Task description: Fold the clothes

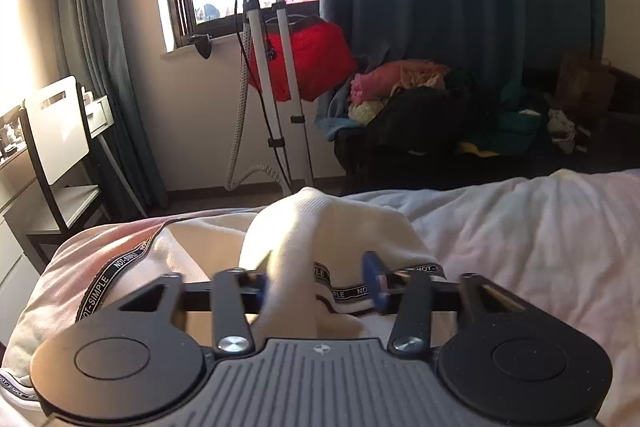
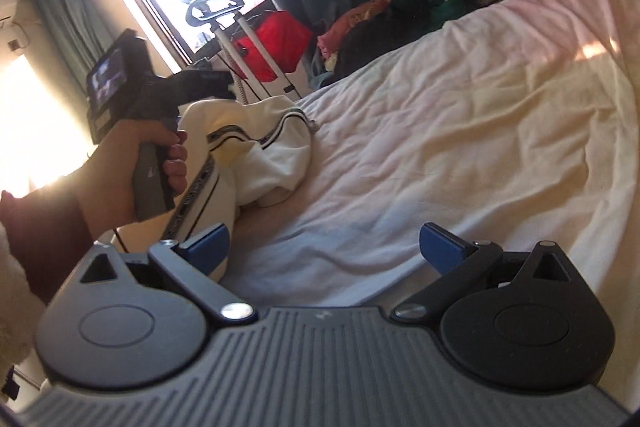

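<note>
Clearly the left tongs (image 1: pixel 320 283) are nearer: they pinch a raised fold of the cream knit garment with black lettered tape (image 1: pixel 320 227), bunched on the white-sheeted bed (image 2: pixel 440 147). Its trailing end runs toward the right tongs (image 2: pixel 324 251), which gape empty beside it.

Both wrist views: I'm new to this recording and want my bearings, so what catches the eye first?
The cream garment with black lettered trim stands out, bunched on the white bedsheet, with a fold between the fingers of the left hand-held gripper. The right hand-held gripper is open above the sheet. Behind, a red bag glows under the bright window.
</note>
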`<state>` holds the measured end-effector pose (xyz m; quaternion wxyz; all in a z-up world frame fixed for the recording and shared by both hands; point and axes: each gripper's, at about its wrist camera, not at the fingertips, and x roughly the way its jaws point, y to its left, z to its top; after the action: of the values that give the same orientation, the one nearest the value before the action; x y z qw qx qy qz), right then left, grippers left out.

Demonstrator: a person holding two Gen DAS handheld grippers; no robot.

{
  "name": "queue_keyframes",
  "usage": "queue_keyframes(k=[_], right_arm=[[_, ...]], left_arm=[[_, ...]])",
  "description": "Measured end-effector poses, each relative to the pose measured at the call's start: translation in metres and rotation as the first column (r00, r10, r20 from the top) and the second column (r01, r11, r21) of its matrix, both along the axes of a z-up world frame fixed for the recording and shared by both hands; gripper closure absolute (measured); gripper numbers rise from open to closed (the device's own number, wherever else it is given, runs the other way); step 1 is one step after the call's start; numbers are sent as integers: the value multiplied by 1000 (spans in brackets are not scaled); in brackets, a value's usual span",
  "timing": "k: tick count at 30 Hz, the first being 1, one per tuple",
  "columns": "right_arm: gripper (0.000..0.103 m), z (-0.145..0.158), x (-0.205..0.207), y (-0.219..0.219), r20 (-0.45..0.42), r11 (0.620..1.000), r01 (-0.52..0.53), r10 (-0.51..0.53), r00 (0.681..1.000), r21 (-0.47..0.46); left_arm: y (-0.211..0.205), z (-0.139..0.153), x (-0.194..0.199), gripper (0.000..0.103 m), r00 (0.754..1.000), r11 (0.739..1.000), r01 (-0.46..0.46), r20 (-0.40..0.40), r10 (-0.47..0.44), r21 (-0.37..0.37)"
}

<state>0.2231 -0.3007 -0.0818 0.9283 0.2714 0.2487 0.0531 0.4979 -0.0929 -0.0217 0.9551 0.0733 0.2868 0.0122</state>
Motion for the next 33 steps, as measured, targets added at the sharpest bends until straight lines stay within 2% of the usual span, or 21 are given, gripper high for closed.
queue_keyframes(k=[1, 3, 6, 11, 15, 18, 21, 24, 28, 30, 33], right_arm=[[0, -2, 1, -1, -5, 1000, 3, -3, 1000, 4], [0, -7, 4, -2, -13, 1000, 8, -8, 1000, 12], [0, -6, 1, -2, -9, 1000, 10, -10, 1000, 16], [0, 9, -17, -1, 43, 1000, 23, -22, 999, -12], [0, 24, -36, -3, 89, 999, 44, -41, 995, -29], [0, 36, -54, -7, 123, 997, 67, -61, 991, -43], [0, 47, -73, -12, 145, 995, 94, -88, 986, -35], [0, 55, -94, -19, 156, 994, 108, -107, 982, 3], [0, 55, -115, -29, 139, 992, 78, -92, 986, 104], [0, 49, -119, -32, 112, 985, 60, -79, 990, 164], [0, 37, -117, -32, 67, 965, 26, -45, 997, 260]], left_arm=[[1, 1, -1, 94, 1000, 1000, 0, -2, 0, -18], [5, 5, -7, 96, 1000, 999, 2, 14, -1, -48], [5, 25, -39, 98, 996, 999, 36, 78, -33, -35], [-2, 68, -127, 98, 972, 986, 168, 165, -168, 18], [-3, 86, -212, 98, 936, 958, 286, 210, -284, 21], [-1, 81, -277, 98, 912, 935, 355, 224, -345, -8], [7, 57, -337, 98, 901, 914, 400, 212, -379, -64], [23, 19, -383, 98, 917, 907, 391, 150, -369, -155], [44, -30, -410, 98, 934, 913, 356, 79, -347, -197], [59, -41, -414, 98, 949, 918, 314, 68, -307, -240], [85, -39, -415, 98, 965, 911, 262, 81, -249, -318]])
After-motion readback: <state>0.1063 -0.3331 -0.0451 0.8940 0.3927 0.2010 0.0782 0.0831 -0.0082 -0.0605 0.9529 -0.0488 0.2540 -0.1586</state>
